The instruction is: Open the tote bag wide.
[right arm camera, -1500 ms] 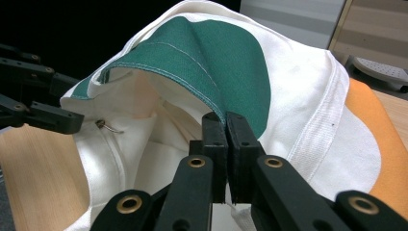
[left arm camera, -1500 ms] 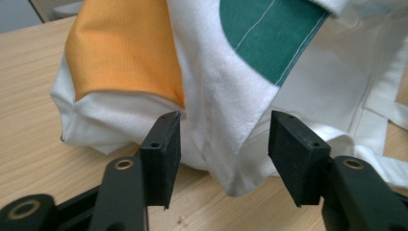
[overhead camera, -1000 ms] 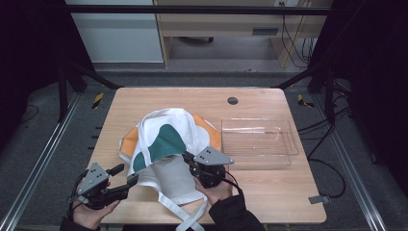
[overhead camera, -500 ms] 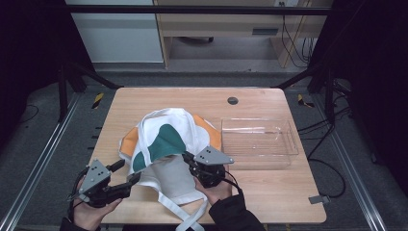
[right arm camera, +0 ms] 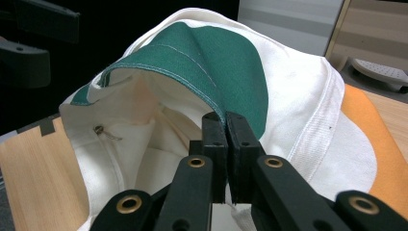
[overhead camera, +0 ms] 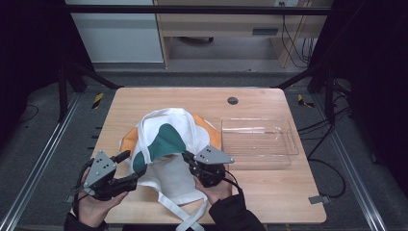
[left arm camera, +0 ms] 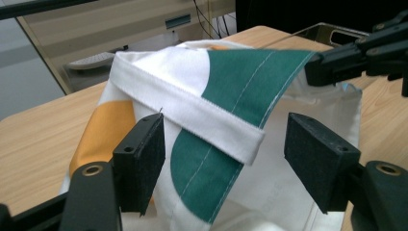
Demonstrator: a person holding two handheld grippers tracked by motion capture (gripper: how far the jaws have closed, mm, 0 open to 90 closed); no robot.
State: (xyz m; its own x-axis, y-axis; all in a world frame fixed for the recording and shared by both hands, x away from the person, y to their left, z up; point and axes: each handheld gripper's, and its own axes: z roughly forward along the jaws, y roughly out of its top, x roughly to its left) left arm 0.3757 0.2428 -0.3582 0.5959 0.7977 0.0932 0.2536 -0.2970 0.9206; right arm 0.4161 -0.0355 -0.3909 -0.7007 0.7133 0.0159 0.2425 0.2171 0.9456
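The left gripper (left arm camera: 226, 159) has just spread its jaws and lifted; the white canvas tote bag with green and orange patches (left arm camera: 231, 82) lies between them, unpinched. The right gripper (right arm camera: 225, 126), jaws pressed together, pinches its green rim, so regrasping comes next.

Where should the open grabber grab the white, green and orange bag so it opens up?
Probably the bag's raised rim. The left gripper is open, with the white strap and the green rim between its jaws. The right gripper is shut on the rim's other side, so closing straight ahead on that edge looks best.
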